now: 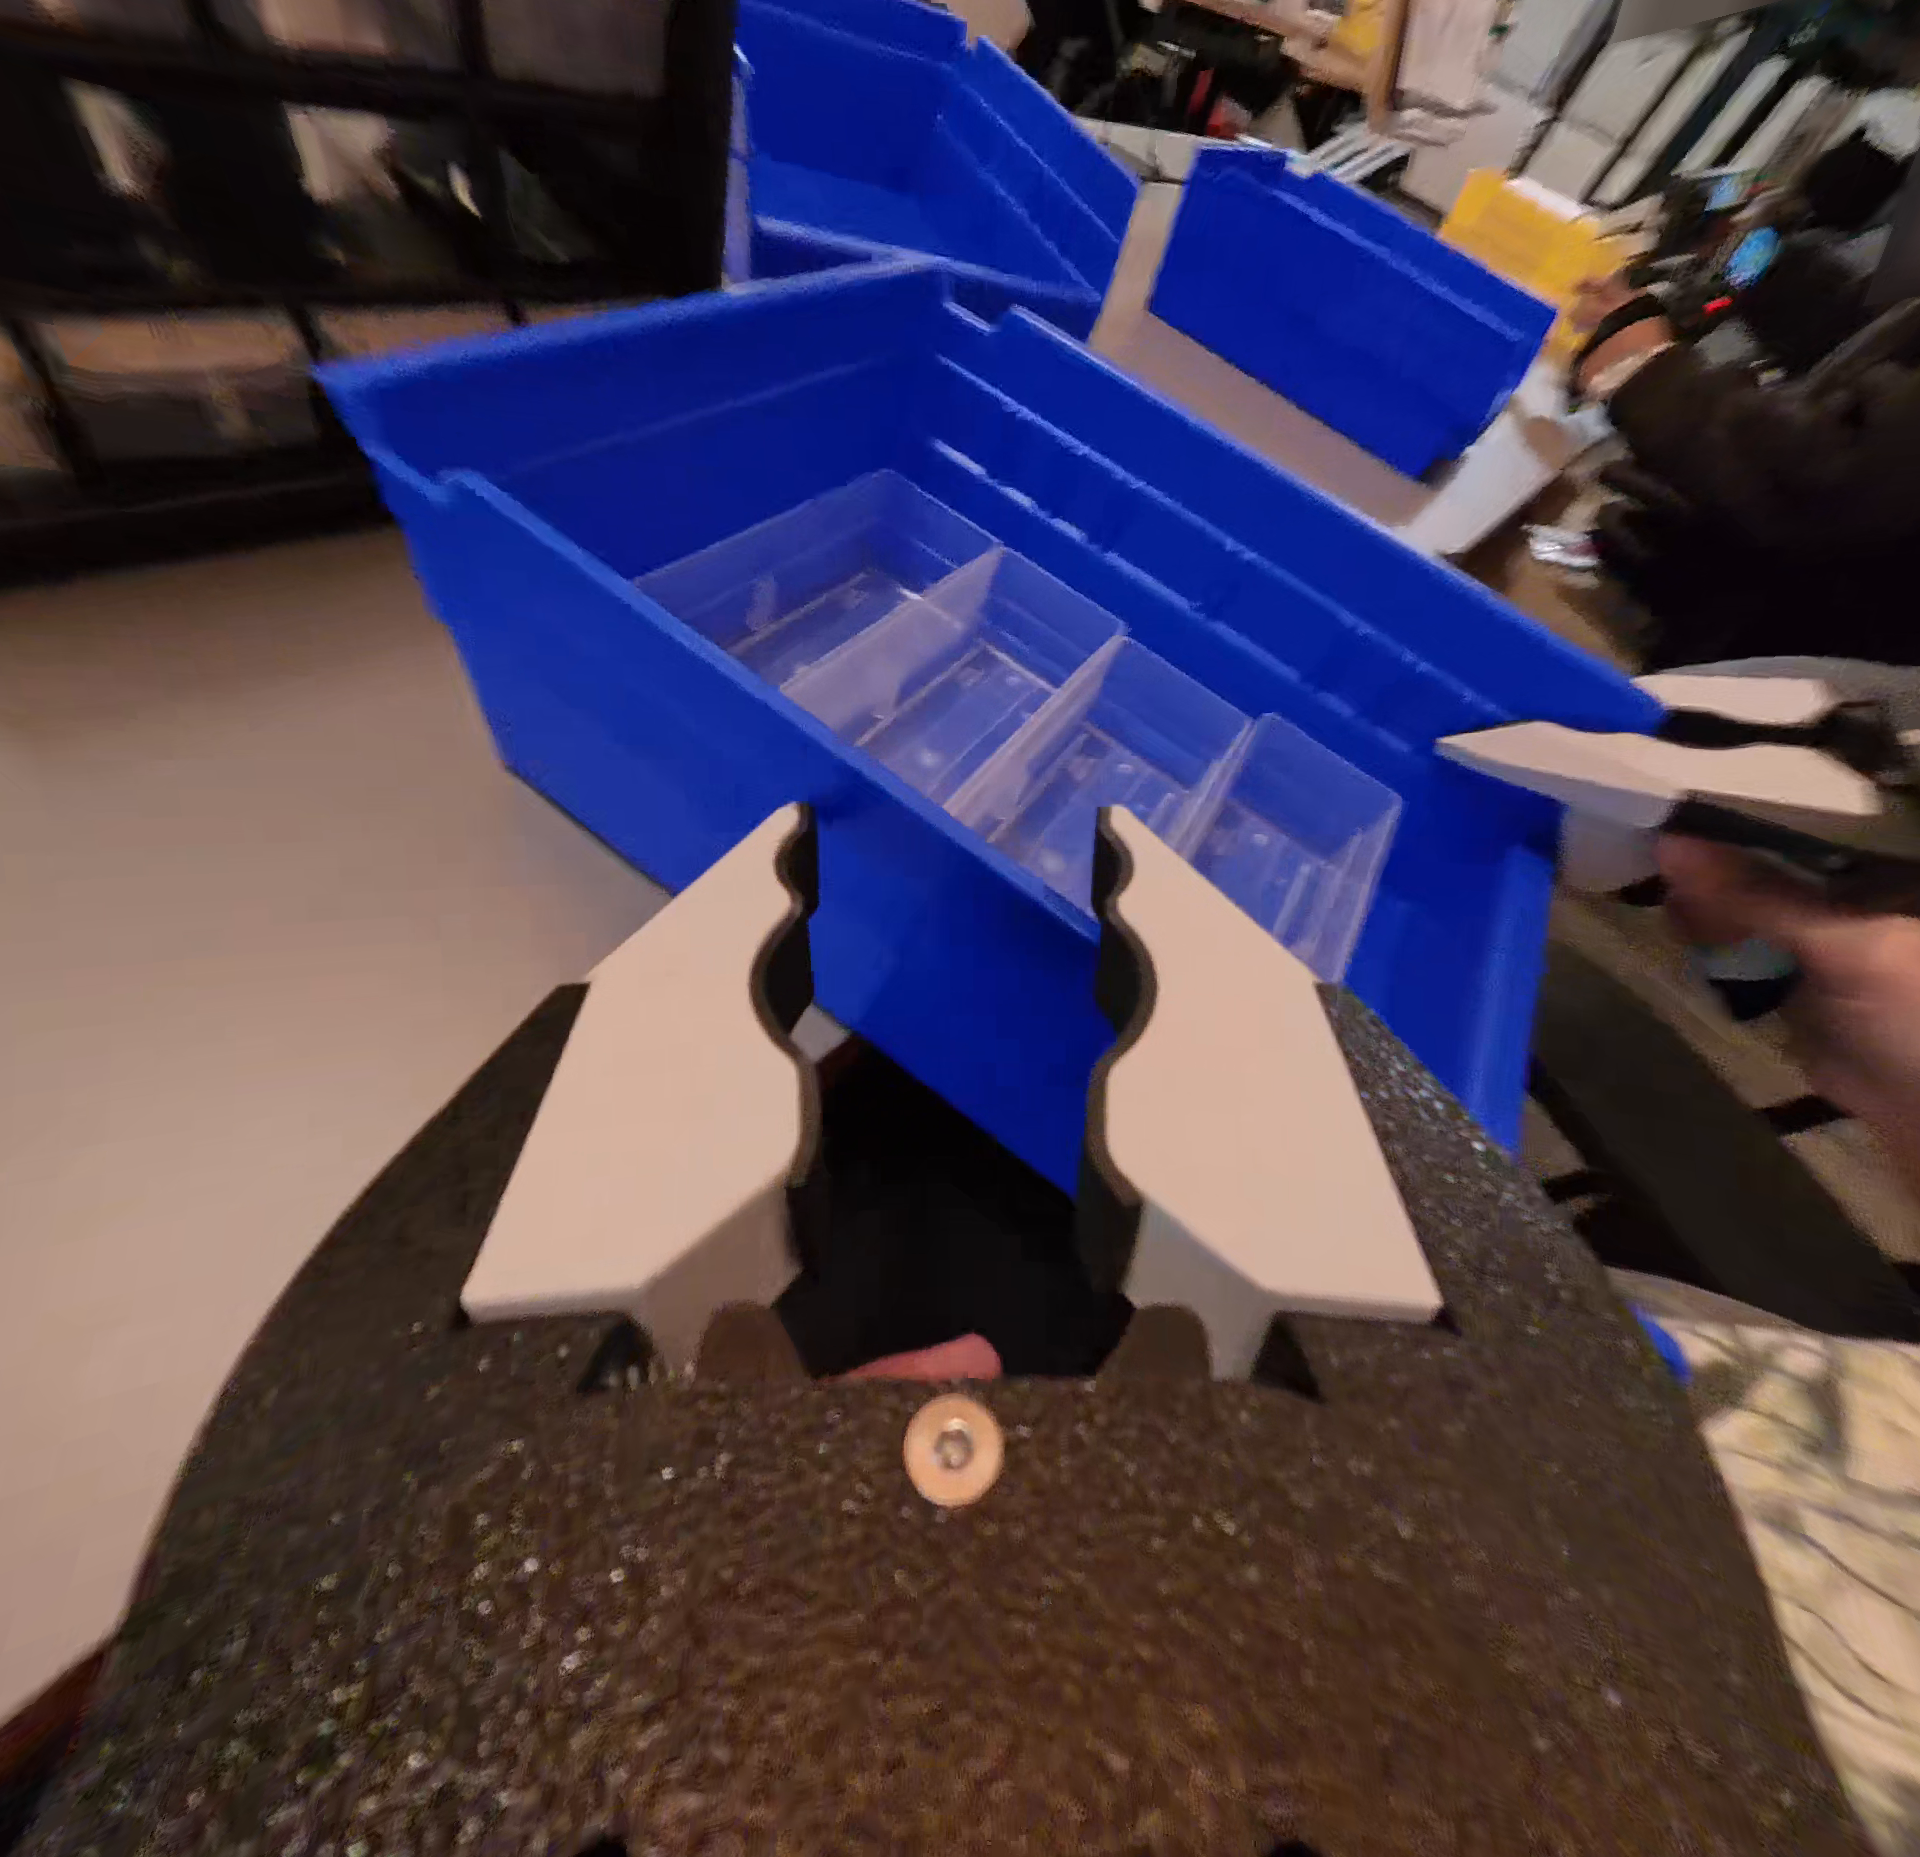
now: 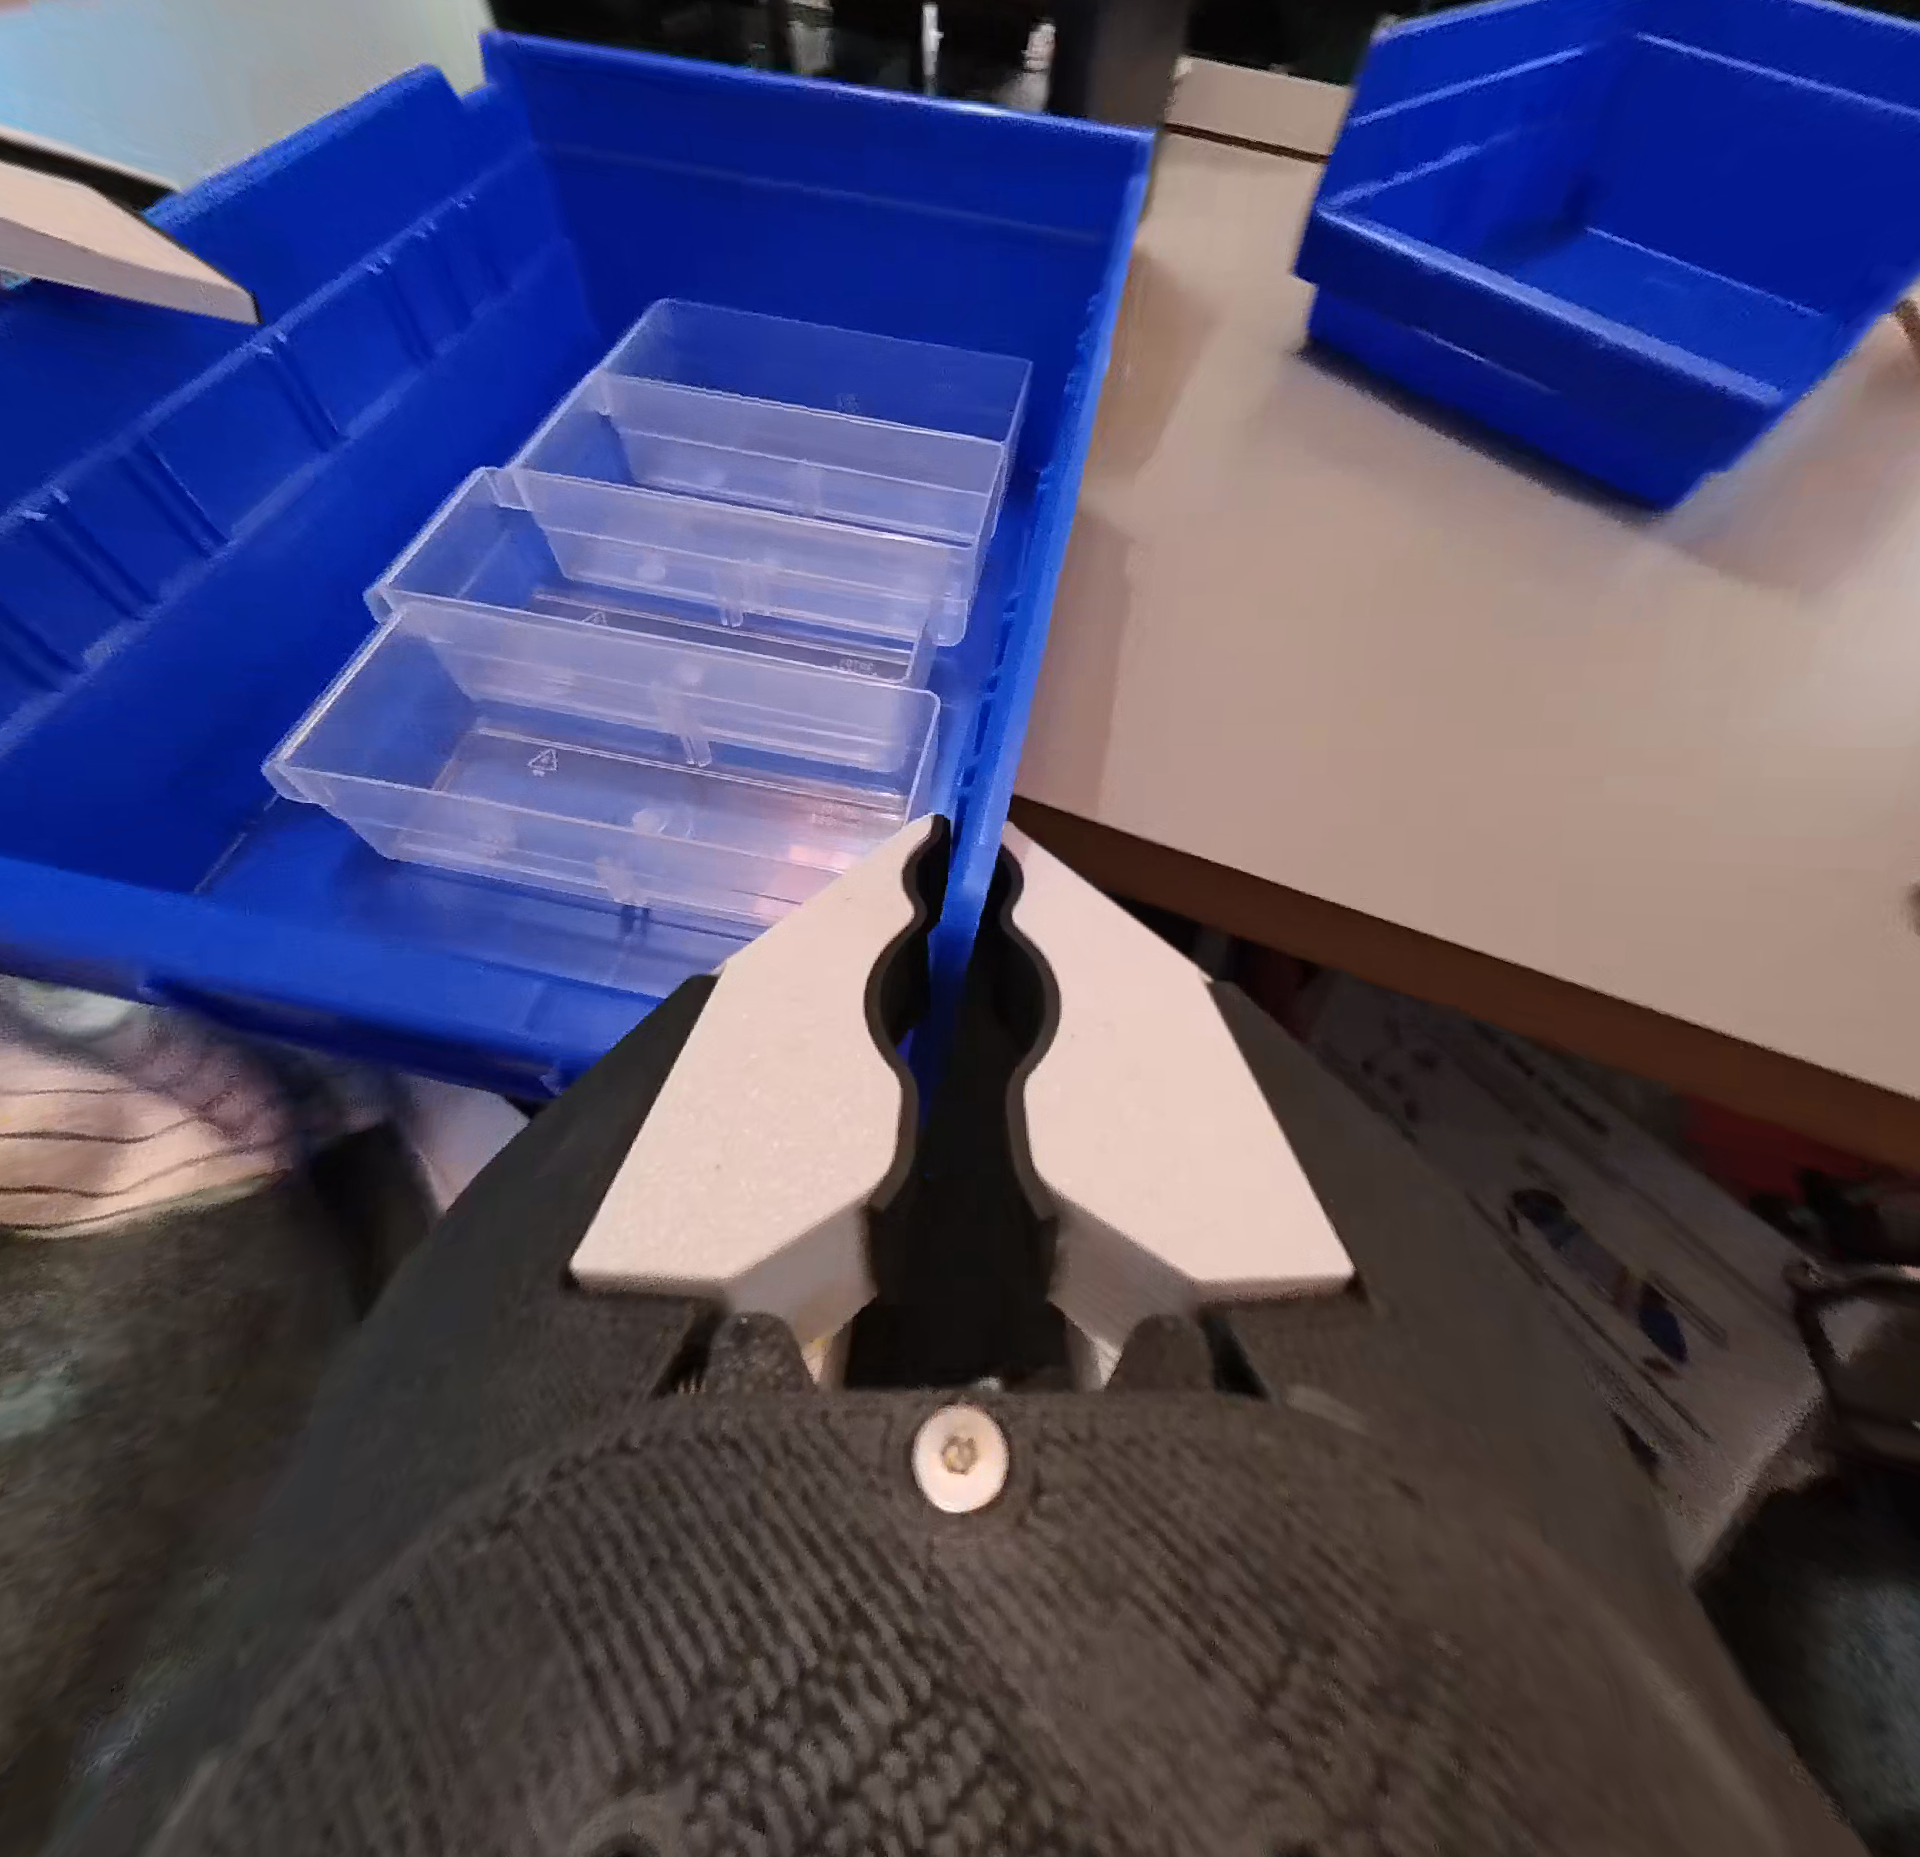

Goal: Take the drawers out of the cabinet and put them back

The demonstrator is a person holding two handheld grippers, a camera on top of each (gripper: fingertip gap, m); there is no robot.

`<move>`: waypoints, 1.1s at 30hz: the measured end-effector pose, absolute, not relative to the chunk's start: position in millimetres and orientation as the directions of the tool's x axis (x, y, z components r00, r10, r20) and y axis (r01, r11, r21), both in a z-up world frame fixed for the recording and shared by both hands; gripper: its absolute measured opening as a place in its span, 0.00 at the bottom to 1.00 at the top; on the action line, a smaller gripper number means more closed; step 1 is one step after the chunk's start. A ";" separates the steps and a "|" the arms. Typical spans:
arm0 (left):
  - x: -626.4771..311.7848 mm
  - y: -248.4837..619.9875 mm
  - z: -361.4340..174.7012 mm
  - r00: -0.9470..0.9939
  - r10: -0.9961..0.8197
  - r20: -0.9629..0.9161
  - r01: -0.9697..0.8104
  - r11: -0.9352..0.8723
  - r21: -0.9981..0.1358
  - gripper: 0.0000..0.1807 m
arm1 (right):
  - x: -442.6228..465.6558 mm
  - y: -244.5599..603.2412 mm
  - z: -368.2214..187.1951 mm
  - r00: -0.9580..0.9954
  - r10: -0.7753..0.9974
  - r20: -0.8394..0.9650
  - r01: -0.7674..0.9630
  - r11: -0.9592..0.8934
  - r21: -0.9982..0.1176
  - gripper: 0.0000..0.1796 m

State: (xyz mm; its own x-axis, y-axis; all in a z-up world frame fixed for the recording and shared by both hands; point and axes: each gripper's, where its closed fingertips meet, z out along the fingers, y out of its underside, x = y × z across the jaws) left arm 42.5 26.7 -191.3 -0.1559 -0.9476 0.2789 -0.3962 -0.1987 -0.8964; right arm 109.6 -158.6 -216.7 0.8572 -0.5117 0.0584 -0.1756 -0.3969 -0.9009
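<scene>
A large blue bin [image 1: 675,425] holds several small clear plastic drawers [image 1: 987,685] in a row; in the right wrist view the drawers [image 2: 644,727] lie along the bin's [image 2: 779,176] right side. My left gripper [image 1: 954,820] is open, its fingers straddling the bin's near left corner. My right gripper [image 2: 971,851] is shut on the bin's right wall, and it also shows in the left wrist view [image 1: 1558,747]. A finger of the left gripper [image 2: 125,249] shows over the bin's left wall. The black drawer cabinet [image 1: 260,249] stands blurred at the far left.
The bin's near end overhangs the beige table's [image 2: 1455,664] front edge. More blue bins stand behind [image 1: 914,145] and to the right [image 1: 1351,290], one empty [image 2: 1590,228]. A person in dark clothes [image 1: 1766,457] sits at the right. A hand [image 1: 1818,955] holds the right gripper.
</scene>
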 end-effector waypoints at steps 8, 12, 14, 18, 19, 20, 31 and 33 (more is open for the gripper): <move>-7.0 84.3 -196.3 -0.167 -0.970 0.178 -0.629 -0.034 -0.777 0.36 | 69.6 -83.6 -216.3 0.935 -0.352 0.031 -0.125 -0.412 -0.903 0.06; -43.3 135.9 -202.0 -0.136 -0.991 0.008 -0.745 0.098 -0.660 0.28 | 47.8 -34.0 -216.6 0.964 -0.259 0.060 -0.057 -0.424 -0.904 0.06; -58.9 163.7 -203.7 -0.088 -0.996 -0.013 -0.778 0.077 -0.624 0.26 | 36.8 -6.5 -216.0 0.973 -0.209 0.094 -0.009 -0.444 -0.896 0.06; -94.0 222.3 -204.8 0.040 -0.999 -0.028 -0.819 -0.017 -0.573 0.20 | 7.8 54.4 -216.4 0.990 -0.082 0.116 0.065 -0.466 -0.882 0.08; -102.3 237.3 -204.8 0.082 -0.996 -0.028 -0.821 -0.052 -0.569 0.18 | 1.3 69.7 -216.8 0.990 -0.052 0.133 0.093 -0.472 -0.877 0.09; -109.3 251.2 -204.5 0.123 -0.992 -0.019 -0.815 -0.090 -0.572 0.17 | -3.9 84.8 -217.1 0.988 -0.025 0.153 0.123 -0.476 -0.871 0.09; -115.8 413.0 -181.4 0.587 -0.800 0.126 -0.369 -0.403 -0.838 0.20 | 22.0 237.1 -219.1 0.982 0.016 0.189 0.172 -0.496 -0.851 0.07; -123.4 397.4 -170.2 0.587 -0.792 0.168 -0.312 -0.412 -0.856 0.24 | 34.0 248.7 -219.5 0.983 -0.009 0.183 0.155 -0.489 -0.859 0.04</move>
State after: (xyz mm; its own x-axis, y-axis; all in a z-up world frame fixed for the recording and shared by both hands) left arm -123.4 397.4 -170.2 0.5874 -0.7918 0.1675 -0.3119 -0.4125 -0.8559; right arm 34.0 248.7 -219.5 0.9831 -0.0090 0.1828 0.1552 -0.4886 -0.8586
